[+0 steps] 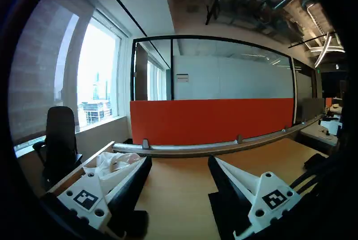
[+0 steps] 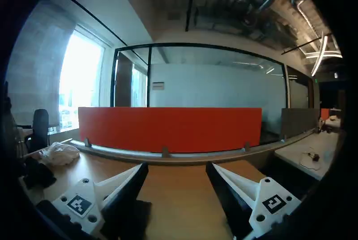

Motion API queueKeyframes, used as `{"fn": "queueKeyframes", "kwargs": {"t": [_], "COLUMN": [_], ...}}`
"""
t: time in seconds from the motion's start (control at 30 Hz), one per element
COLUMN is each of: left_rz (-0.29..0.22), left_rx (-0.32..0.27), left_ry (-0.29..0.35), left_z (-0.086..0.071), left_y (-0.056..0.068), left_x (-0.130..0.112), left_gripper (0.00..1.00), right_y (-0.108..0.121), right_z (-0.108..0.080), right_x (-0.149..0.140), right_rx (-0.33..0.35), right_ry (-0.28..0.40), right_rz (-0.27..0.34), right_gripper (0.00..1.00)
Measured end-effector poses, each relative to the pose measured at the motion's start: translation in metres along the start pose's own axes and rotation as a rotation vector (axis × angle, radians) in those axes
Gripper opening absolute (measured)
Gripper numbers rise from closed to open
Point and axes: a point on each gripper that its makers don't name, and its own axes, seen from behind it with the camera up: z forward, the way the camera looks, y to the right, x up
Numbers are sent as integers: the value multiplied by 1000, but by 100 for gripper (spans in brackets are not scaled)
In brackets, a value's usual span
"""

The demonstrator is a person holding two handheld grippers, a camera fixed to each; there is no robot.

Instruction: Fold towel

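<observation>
The left gripper (image 1: 179, 159) hangs over the wooden desk (image 1: 179, 195) with its jaws wide apart, and nothing is between them. The towel (image 1: 114, 163), white and crumpled, lies on the desk just beyond the tip of the left-hand finger, partly hidden behind it and outside the gap. The right gripper (image 2: 177, 166) also has wide jaws and holds nothing. From there the towel lies far to the left of the jaws. Straight ahead of both pairs of jaws stands an orange divider (image 1: 210, 121). A black chair (image 1: 60, 139) stands to the left, by the window (image 1: 96, 87).
</observation>
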Motion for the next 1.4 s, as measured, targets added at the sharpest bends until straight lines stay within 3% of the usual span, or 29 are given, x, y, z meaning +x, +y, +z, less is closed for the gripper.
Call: {"fn": "queueKeyframes", "kwargs": {"t": [0.4,0.77,0.97,1.17,1.4], "left_rz": [12,34,51,93,136], "left_rx": [-24,-82,-147,-251,-333], "left_ry": [-27,-81,-111,-149,-182], "left_z": [-2,-2,-3,-4,-8], "left_y": [8,16,29,49,68], "left_x": [9,4,1,-5,-16], "left_gripper": [93,93,93,93,93], "right_y": [-7,-42,-71,-90,-98], "right_z": [3,6,0,-8,-12], "right_x": [21,18,11,2,-5], "right_rx": [23,155,287,395,454], "right_ry": [-6,-51,-97,-148,-181], "right_rz": [-14,-43,-62,-126,-175], "right_gripper": [100,100,100,100,100]}}
